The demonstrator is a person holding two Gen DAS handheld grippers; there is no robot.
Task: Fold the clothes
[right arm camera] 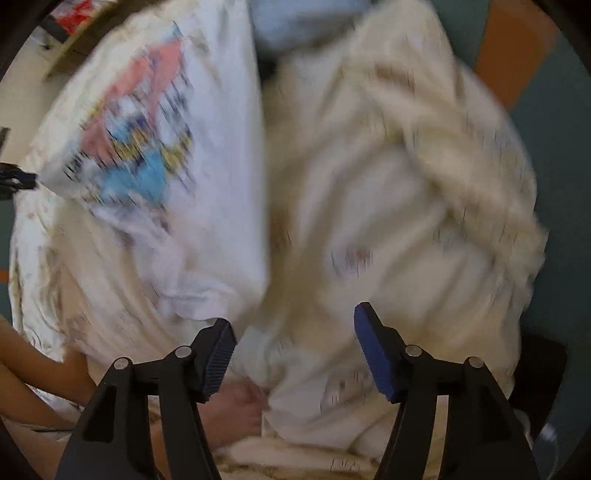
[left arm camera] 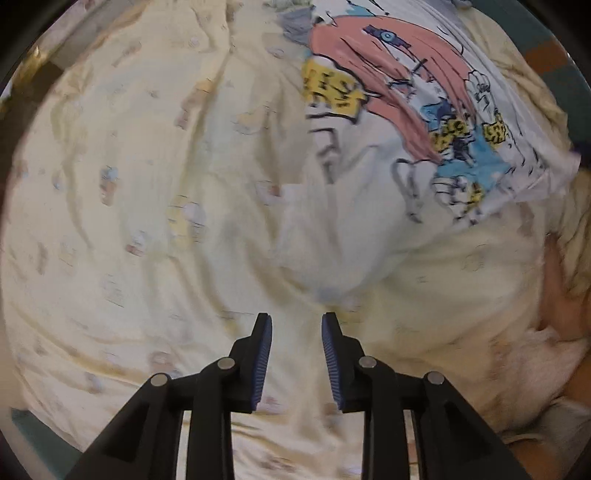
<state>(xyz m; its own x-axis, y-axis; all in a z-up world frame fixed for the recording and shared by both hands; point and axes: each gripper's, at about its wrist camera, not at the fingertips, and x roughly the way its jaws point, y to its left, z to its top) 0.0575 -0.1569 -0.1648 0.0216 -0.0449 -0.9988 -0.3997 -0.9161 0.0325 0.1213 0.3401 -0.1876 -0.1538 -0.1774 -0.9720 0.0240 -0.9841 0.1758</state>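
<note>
A white T-shirt [left arm camera: 406, 110] with a cartoon print in pink, blue and yellow lies partly folded at the upper right of the left wrist view. It rests on a wrinkled pale yellow patterned cloth [left arm camera: 147, 184]. My left gripper [left arm camera: 297, 317] points down at that cloth just below the shirt's plain white end, its blue pads a narrow gap apart with nothing pinched. The right wrist view is blurred. There the T-shirt [right arm camera: 155, 155] lies at the left, beside bunched cream cloth [right arm camera: 406, 192]. My right gripper [right arm camera: 293, 315] stands wide open over the seam between them, holding nothing.
A person's bare limb [right arm camera: 33, 373] and skin [right arm camera: 236, 406] show under the right gripper, and skin [left arm camera: 561, 295] shows at the left view's right edge. A light blue cloth [right arm camera: 303, 22] lies beyond the shirt. A teal surface [right arm camera: 535, 140] with an orange-brown patch [right arm camera: 517, 48] borders the bedding.
</note>
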